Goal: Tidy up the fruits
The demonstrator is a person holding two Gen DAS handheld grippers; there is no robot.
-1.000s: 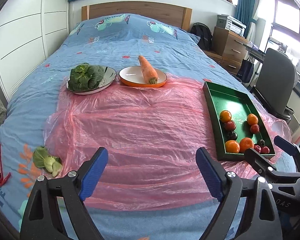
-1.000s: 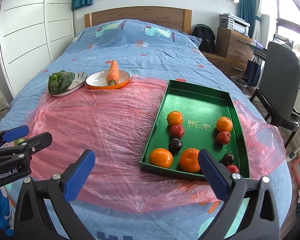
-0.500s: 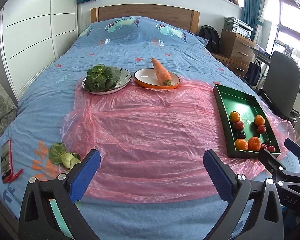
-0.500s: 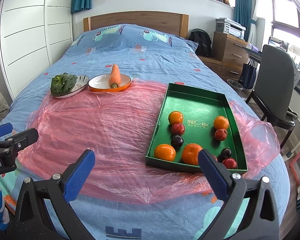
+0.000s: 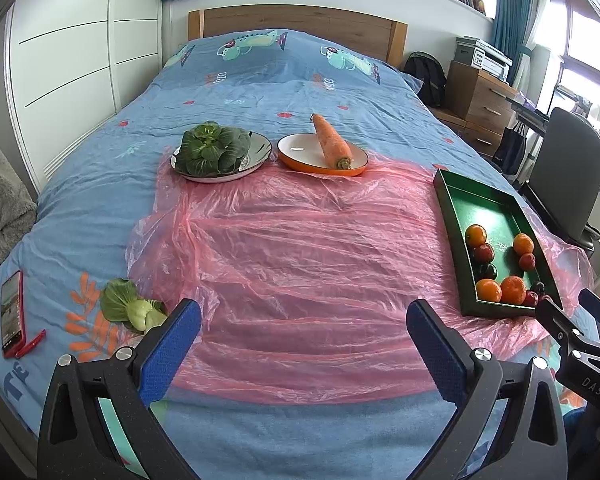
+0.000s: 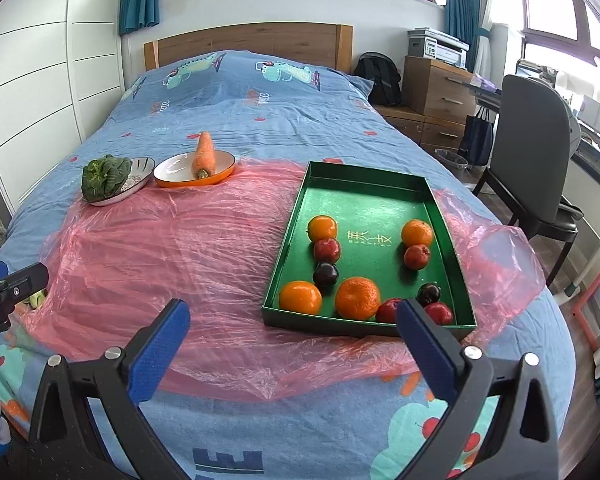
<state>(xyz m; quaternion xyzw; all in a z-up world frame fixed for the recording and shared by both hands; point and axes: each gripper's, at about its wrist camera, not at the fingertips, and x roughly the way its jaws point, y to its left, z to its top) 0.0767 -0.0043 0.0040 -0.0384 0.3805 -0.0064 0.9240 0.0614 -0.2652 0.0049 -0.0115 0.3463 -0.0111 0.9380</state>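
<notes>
Both your grippers were spread wide and held nothing: the left gripper [image 5: 304, 332] hung over the near edge of the crinkled pink plastic sheet [image 5: 300, 248], the right gripper [image 6: 292, 332] just short of the shallow rectangular green tray [image 6: 444, 204].

All the fruit sat in that tray's near half:
- four round oranges, e.g. [image 6: 357, 297]
- small red plums, e.g. [image 6: 327, 249]
- dark plums, e.g. [image 6: 325, 274]

They lay mixed in two loose columns plus a near row. That would fit either a sort pending or a finished gather, so I wouldn't call the step.

If you picked from there:
- come straight down
- close across the widest part of the round fruit
- take outer pieces, since neighbours were touching

Readable writing:
- "DAS" on the right gripper's body, seen from the left wrist
- "AI" on the left gripper's body, cut off at the frame edge
- pale characters on the tray floor, too small to read
- large letters on the blue printed bedsheet [image 6: 260, 112], cut off at the frame's foot
</notes>
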